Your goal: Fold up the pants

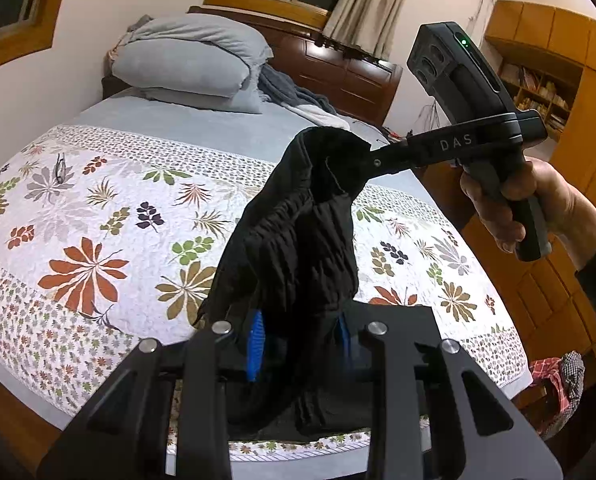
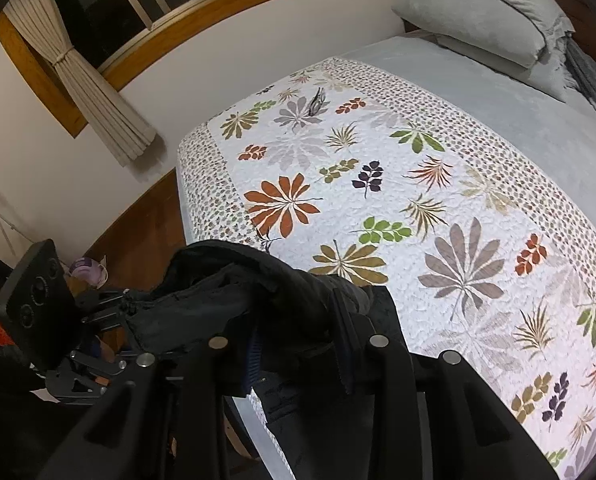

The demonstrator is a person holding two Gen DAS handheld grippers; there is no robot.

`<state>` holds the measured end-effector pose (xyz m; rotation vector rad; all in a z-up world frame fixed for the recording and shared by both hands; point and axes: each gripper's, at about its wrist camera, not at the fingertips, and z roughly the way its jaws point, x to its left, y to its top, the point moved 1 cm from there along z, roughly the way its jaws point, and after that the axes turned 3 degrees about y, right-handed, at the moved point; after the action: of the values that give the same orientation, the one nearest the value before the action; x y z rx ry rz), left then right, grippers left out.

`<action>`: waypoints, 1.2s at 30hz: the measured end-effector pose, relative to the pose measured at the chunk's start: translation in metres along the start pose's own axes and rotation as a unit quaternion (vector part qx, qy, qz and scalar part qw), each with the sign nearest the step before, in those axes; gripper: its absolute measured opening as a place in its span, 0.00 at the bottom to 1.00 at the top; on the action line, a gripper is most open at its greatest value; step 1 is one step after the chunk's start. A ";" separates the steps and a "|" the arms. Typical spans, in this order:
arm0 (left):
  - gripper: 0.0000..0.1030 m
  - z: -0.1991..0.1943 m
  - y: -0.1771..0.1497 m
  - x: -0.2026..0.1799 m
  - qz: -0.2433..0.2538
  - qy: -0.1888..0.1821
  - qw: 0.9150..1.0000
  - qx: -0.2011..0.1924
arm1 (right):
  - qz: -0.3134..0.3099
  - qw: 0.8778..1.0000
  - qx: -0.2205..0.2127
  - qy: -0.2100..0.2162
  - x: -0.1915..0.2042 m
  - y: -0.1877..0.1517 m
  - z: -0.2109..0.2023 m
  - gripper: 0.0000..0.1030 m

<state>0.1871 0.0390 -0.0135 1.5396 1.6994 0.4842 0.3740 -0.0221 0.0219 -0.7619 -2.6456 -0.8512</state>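
The black pants [image 1: 298,240] hang bunched in the air above the foot of the bed, stretched between both grippers. My left gripper [image 1: 300,338] is shut on one end of the cloth; its blue pads [image 1: 255,336] show beside the fabric. My right gripper [image 1: 372,162] comes in from the right, held by a hand, and is shut on the upper end. In the right wrist view the pants [image 2: 233,300] drape over my right gripper [image 2: 298,356], with my left gripper [image 2: 109,344] at the left, gripping the other end.
The bed carries a white floral quilt [image 1: 97,240] over a grey sheet, with grey pillows [image 1: 189,60] at the wooden headboard. Eyeglasses [image 1: 59,168] lie on the quilt. A wooden cabinet [image 1: 578,160] stands at right; checked clothes [image 1: 558,376] lie beside the bed. A curtained window [image 2: 97,40] is on the wall.
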 end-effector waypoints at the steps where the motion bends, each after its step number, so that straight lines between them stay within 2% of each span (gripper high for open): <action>1: 0.27 0.001 0.000 -0.002 0.002 -0.001 1.000 0.001 | 0.000 1.000 -0.001 -0.001 -0.002 -0.003 -0.002 0.30; 21: 0.26 0.031 -0.011 -0.059 0.055 -0.019 0.998 0.032 | 0.030 0.999 -0.024 -0.004 -0.048 -0.055 -0.029 0.28; 36: 0.26 0.063 -0.041 -0.110 0.098 -0.025 0.993 0.069 | 0.055 0.998 -0.043 0.009 -0.085 -0.114 -0.039 0.23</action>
<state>0.2038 -0.0876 -0.0511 1.8139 1.5793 0.4302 0.3847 -0.1589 -0.0337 -0.9065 -2.5384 -0.9425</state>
